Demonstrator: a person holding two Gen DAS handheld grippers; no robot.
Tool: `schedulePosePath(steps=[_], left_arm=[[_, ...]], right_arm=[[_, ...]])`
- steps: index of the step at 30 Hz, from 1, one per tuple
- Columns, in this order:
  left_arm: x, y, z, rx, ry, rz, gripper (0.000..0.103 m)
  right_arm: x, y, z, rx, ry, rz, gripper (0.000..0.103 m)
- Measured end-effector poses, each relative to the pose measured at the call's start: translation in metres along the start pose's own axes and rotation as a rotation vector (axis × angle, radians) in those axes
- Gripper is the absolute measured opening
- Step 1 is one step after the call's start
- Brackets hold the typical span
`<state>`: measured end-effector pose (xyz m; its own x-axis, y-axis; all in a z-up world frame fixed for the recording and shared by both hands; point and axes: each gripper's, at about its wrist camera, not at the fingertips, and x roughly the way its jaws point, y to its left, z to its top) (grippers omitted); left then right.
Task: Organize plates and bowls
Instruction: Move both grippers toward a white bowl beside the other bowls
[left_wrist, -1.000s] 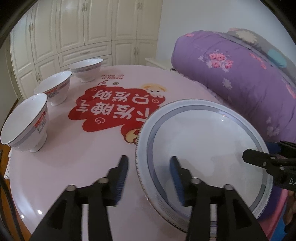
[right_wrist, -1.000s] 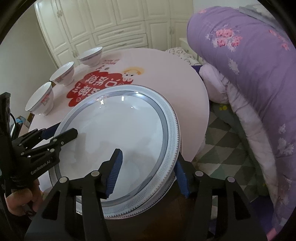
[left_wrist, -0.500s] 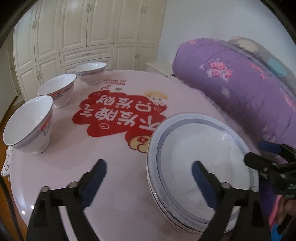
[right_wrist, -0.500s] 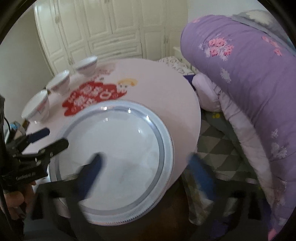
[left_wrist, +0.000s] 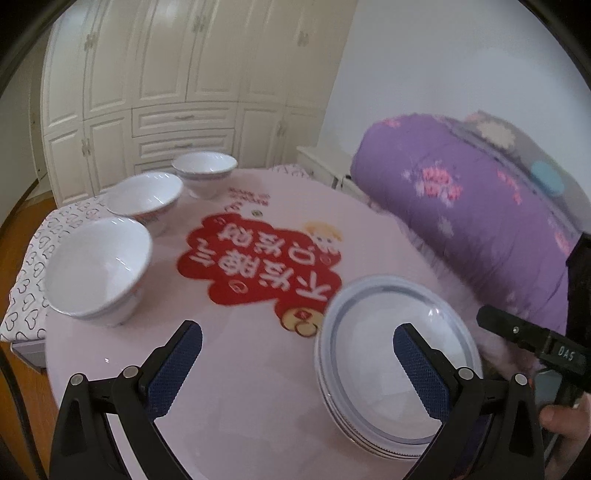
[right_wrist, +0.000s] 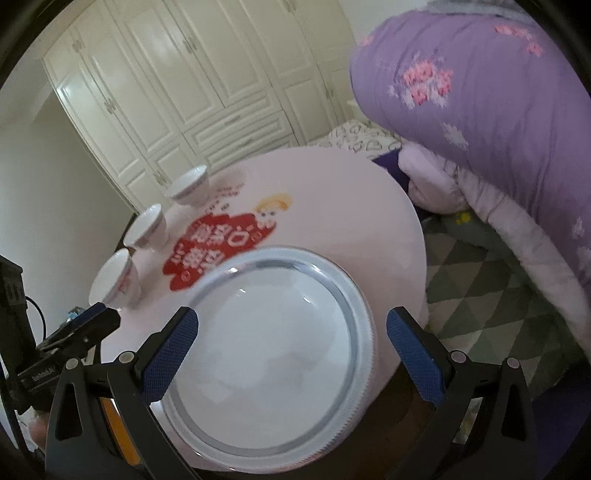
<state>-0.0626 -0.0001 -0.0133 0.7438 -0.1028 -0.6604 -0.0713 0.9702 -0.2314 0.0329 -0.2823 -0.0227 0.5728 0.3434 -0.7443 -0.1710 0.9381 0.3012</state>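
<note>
Looking down, we see a stack of white plates (right_wrist: 273, 354) with grey-blue rims. Our left gripper (left_wrist: 295, 369) has just let go and gapes wide. Our right gripper (right_wrist: 291, 354) is also wide apart, gripping nothing.

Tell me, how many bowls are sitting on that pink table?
3. All stand in a curved row along the table's left edge: the nearest bowl, the middle bowl just behind it, and the farthest bowl nearest the cupboards. None looks hidden.
</note>
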Motion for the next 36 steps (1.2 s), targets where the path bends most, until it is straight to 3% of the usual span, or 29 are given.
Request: schedulePosePath(steps=[18, 29, 36], left_arm=[[-0.121, 0.072, 0.01, -0.043, -0.201, 0.066, 0.102], [-0.161, 0.106, -0.009, -0.004, -0.248, 0.102, 0.102], [-0.169, 0.135, -0.026, -0.033, -0.247, 0.124, 0.102]], right_arm=[[-0.029, 0.122, 0.015, -0.142, -0.164, 0.067, 0.103], [-0.035, 0.166, 0.01, -0.202, -0.216, 0.085, 0.103], [-0.023, 0.186, 0.01, -0.228, -0.191, 0.09, 0.103]])
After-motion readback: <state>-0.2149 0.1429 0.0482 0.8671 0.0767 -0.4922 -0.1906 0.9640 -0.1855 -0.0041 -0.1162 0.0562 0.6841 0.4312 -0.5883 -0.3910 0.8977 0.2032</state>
